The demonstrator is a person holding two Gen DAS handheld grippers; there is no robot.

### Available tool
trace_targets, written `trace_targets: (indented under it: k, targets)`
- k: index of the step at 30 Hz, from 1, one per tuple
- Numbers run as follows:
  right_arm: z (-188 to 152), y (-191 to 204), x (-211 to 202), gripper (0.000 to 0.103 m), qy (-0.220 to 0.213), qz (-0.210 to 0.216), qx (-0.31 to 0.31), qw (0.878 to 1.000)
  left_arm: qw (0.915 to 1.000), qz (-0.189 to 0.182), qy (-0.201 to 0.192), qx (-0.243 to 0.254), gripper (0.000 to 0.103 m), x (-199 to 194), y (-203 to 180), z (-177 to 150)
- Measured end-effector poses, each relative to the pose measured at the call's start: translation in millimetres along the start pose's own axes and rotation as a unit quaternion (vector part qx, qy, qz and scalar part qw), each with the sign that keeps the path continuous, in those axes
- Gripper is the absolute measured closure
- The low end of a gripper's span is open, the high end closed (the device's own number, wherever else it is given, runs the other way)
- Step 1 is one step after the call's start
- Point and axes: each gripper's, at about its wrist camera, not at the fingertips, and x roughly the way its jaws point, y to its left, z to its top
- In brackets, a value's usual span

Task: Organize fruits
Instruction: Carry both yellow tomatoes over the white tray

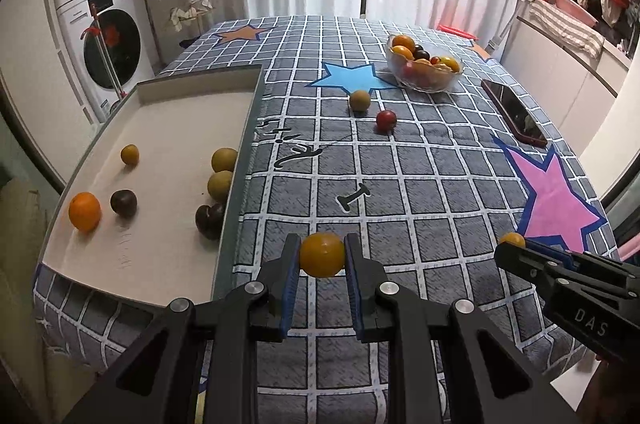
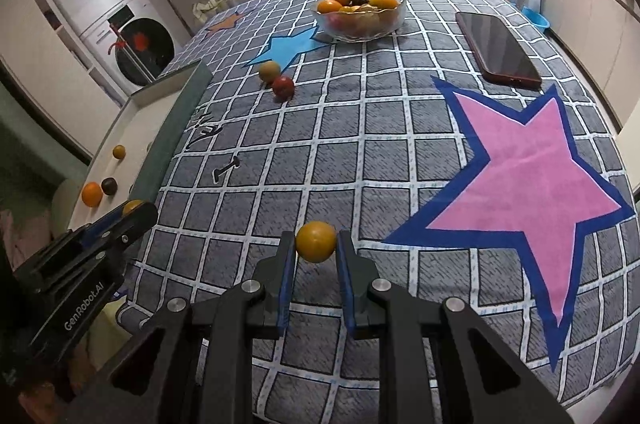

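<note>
The left claw (image 1: 322, 256) grips a yellow-orange fruit (image 1: 322, 254) above the worktop's (image 1: 420, 184) near edge, just right of the tray (image 1: 168, 128). The right claw (image 2: 316, 244) clamps a mustard-yellow fruit (image 2: 316, 241) near the pink star (image 2: 528, 184). A glass bowl (image 2: 360, 20) of fruit stands toward the far edge.
</note>
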Motion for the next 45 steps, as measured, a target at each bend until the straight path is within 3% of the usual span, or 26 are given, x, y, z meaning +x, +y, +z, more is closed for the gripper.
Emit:
trace_targets:
  k: [24,45]
  targets:
    - [20,41,19,0.081,0.019,0.004,-0.047,0.999,0.9988,0.021,-0.016,-0.041,0.080,6,45,12]
    - [76,139,49,0.081,0.017,0.042,-0.131,0.990,0.9919,0.080,-0.027,-0.094,0.080,27,126,48]
